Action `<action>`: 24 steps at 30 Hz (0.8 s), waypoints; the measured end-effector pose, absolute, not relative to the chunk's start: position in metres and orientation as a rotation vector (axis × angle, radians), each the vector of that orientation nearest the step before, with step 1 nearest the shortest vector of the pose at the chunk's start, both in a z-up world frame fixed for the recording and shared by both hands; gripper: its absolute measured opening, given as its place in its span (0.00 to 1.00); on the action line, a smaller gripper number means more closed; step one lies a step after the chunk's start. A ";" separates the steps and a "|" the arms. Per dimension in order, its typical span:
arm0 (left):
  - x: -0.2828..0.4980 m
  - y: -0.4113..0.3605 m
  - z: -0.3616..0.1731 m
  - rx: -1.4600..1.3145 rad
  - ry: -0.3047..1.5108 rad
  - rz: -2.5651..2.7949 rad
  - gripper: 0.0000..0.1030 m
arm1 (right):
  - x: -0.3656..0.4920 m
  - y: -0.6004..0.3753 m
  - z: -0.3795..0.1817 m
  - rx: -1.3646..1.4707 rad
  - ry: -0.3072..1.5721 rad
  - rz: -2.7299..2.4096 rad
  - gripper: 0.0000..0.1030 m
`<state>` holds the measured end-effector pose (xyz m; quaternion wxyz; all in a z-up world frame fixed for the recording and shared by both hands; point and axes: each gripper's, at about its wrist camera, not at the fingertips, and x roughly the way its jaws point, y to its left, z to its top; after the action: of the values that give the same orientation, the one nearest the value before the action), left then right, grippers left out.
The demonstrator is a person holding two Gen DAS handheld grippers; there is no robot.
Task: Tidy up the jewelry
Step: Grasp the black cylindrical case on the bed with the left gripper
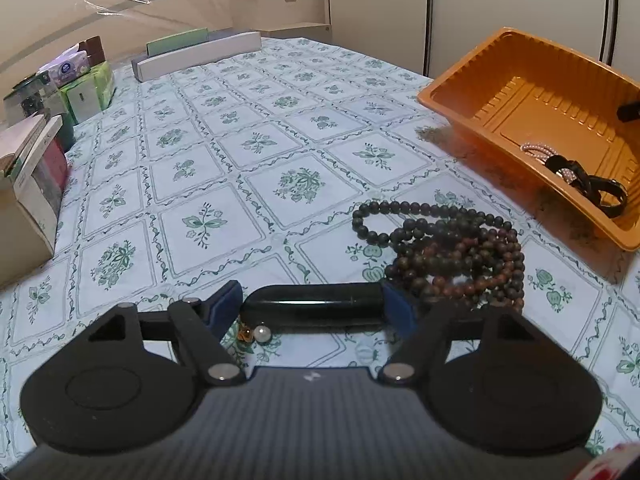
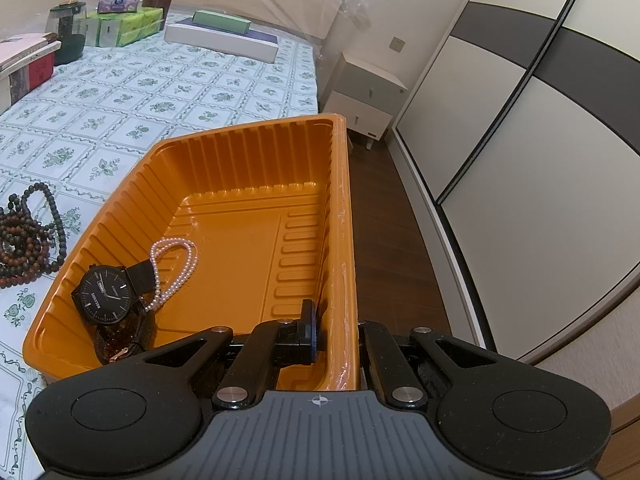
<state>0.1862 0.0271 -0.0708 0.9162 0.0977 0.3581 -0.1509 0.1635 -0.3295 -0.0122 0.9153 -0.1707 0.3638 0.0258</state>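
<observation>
Left gripper [image 1: 312, 306]: fingers closed onto a dark, glossy bangle [image 1: 312, 300], pads pressing on both ends, low over the floral cloth [image 1: 256, 144].
Under it: a small pearl bead [image 1: 263, 334] beside an amber bit.
Just right: a heap of dark wooden bead strings [image 1: 448, 248] on the cloth.
Right gripper [image 2: 338, 336]: pinching the orange tray's [image 2: 224, 160] near right wall, one finger inside, the other hidden outside.
In the tray: a black watch [image 2: 105, 293] with a pearl strand [image 2: 176, 270] beside it.
Far end: tissue packs [image 2: 124, 26] and flat boxes [image 2: 220, 38].

Warm dim indoor light, soft shadows, fisheye-bent edges, dark corners
</observation>
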 end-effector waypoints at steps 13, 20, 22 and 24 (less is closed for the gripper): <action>0.153 0.030 -0.060 0.216 0.712 -0.254 0.70 | 0.164 -0.330 -0.012 -0.350 0.749 0.053 0.04; 0.123 0.034 -0.063 0.180 0.757 -0.227 0.71 | 0.164 -0.330 -0.012 -0.350 0.749 0.053 0.04; 0.117 0.034 -0.066 0.181 0.755 -0.216 0.71 | 0.164 -0.330 -0.012 -0.351 0.749 0.053 0.04; 0.114 0.035 -0.070 0.182 0.765 -0.204 0.74 | 0.163 -0.329 -0.012 -0.352 0.749 0.054 0.04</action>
<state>0.1143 0.0346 -0.0701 0.9186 0.0884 0.3722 -0.0994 0.1634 -0.3295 -0.0117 0.9152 -0.1708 0.3639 0.0263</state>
